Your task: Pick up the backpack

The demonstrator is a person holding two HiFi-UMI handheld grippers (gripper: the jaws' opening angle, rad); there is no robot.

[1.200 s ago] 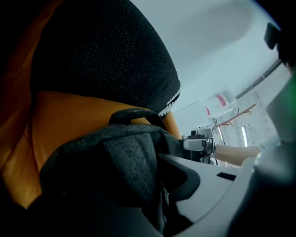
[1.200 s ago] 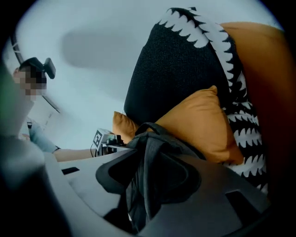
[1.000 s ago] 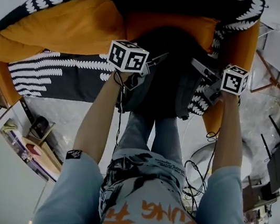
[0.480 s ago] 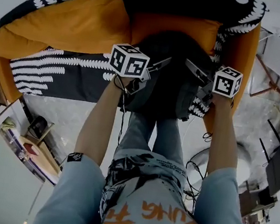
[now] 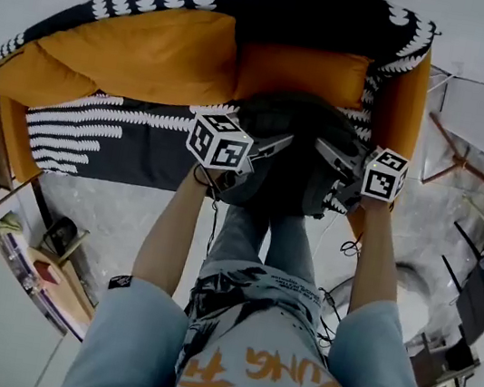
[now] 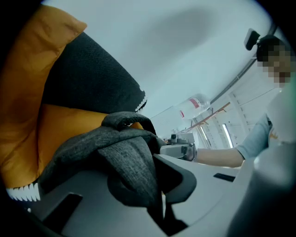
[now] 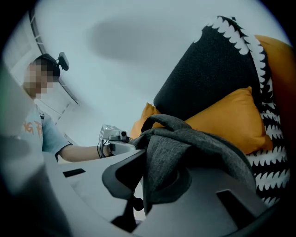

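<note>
Your left gripper (image 5: 266,149) and right gripper (image 5: 329,154) clamp the backpack (image 5: 295,122).
Both jaws are closing on limp folds of its coarse grey weave.

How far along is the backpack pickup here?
Done: left gripper and right gripper each pinch grey backpack fabric, jaws closing. In hand: it is bunched between them over the orange sofa. Left: lifting it clear; clearance can't be judged.

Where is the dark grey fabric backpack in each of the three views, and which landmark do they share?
Head view: dark grey fabric backpack at the centre, in front of the sofa.
Left gripper view: backpack at lower centre.
Right gripper view: backpack at lower centre, slightly right.
Shared landmark: orange sofa cushions behind it.
</note>
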